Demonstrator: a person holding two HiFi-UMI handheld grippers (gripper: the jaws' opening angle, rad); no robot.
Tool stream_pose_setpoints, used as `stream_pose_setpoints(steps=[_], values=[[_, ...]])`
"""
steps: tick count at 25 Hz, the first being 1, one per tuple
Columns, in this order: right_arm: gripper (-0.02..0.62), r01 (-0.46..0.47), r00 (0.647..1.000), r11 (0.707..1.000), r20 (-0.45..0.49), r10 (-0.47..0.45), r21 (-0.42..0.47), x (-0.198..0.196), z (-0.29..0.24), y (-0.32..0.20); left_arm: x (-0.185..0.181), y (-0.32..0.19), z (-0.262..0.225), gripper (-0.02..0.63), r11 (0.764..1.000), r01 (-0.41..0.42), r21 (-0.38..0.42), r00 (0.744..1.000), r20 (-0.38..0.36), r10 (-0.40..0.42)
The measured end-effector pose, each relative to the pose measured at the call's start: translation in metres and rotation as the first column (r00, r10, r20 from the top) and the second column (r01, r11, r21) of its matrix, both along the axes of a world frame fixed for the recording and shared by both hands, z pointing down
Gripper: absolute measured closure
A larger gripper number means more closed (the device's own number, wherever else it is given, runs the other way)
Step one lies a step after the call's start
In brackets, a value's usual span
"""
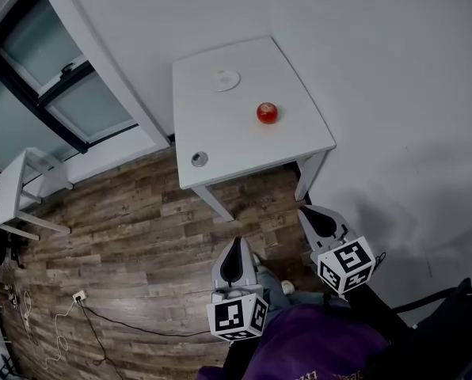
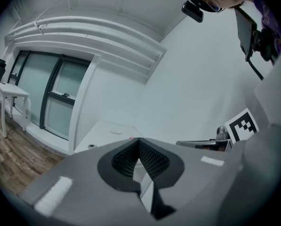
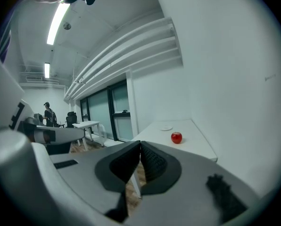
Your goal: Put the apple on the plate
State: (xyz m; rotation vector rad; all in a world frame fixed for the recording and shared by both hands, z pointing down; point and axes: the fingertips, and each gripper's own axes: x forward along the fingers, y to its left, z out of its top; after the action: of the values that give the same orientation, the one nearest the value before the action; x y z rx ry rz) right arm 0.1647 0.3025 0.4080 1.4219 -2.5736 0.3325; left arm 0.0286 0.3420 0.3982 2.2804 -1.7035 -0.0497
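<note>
Apple (image 1: 267, 112) well beyond both closed jaws

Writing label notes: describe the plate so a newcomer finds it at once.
Start at the white table against the wall, right of the windows. The plate lies on its far half, beyond and left of the red apple. It is flat and white, almost blending into the tabletop, unlike the apple and the small grey round object at the near edge.
</note>
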Motion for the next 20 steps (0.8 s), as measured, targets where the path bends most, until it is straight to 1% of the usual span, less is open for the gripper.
stream_pose_setpoints(steps=[5,14,20], values=[[0.584,-0.014,1.000,1.000,-0.007,0.014,0.000,-0.014,0.000,-0.038,-0.013,-0.041,-0.002,0.600,1.000,-0.026,0.005,1.000,-0.002,0.026],[0.584,-0.044,0.999,0.999,-0.018,0.044,0.009,-0.046,-0.005,-0.113,-0.051,-0.118,-0.004,0.600,0.999,-0.053,0.014,0.999,-0.004,0.053],[0.584,-0.073,0.997,0.997,-0.020,0.073,0.005,-0.068,-0.002,-0.149,-0.073,-0.157,-0.002,0.600,0.996,-0.083,0.011,0.997,-0.003,0.083]])
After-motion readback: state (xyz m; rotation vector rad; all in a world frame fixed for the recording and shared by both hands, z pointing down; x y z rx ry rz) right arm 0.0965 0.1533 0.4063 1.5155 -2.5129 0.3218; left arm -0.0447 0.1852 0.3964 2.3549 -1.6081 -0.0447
